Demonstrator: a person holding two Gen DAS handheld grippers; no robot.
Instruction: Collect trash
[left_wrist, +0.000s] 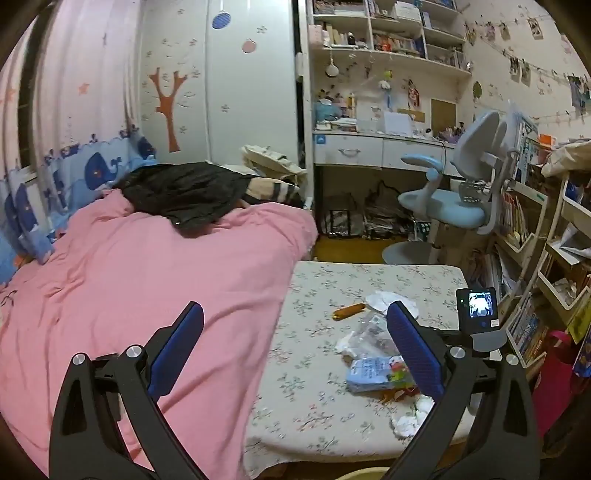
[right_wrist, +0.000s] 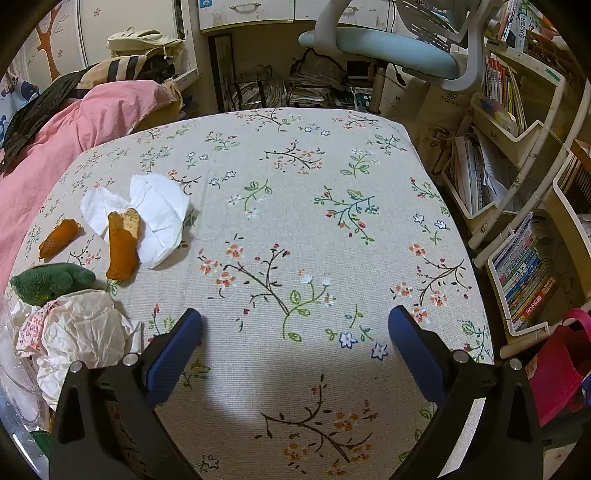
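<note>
Both of your grippers hang empty over the flowered table (right_wrist: 295, 229), fingers spread wide with nothing between them, so you appear to be at the very start of a pickup, with no piece of trash taken yet. The right gripper (right_wrist: 295, 332) points down at a bare stretch of cloth; the trash lies to its left. There you see two orange peels (right_wrist: 123, 243), the larger one resting partly on a white tissue (right_wrist: 159, 214), a green lump (right_wrist: 51, 282) just beside them, and a heap of crumpled paper (right_wrist: 81, 332) near the left finger (right_wrist: 173, 354).

From the left gripper (left_wrist: 295, 347) the same pile shows as a clear plastic bag (left_wrist: 369, 332), a printed wrapper (left_wrist: 376, 373) and white wads (left_wrist: 410, 417) by the table edge.

Your next move likely calls for swinging the right gripper left and lowering it over one piece; the crumpled paper is closest. A pale rim at the bottom of the left view may be a bin, though you cannot tell.

Mind the pink blanket (left_wrist: 129, 277) touching the table's left side, the bookshelf (right_wrist: 524, 258) to the right and the chair (right_wrist: 388, 44) beyond.
</note>
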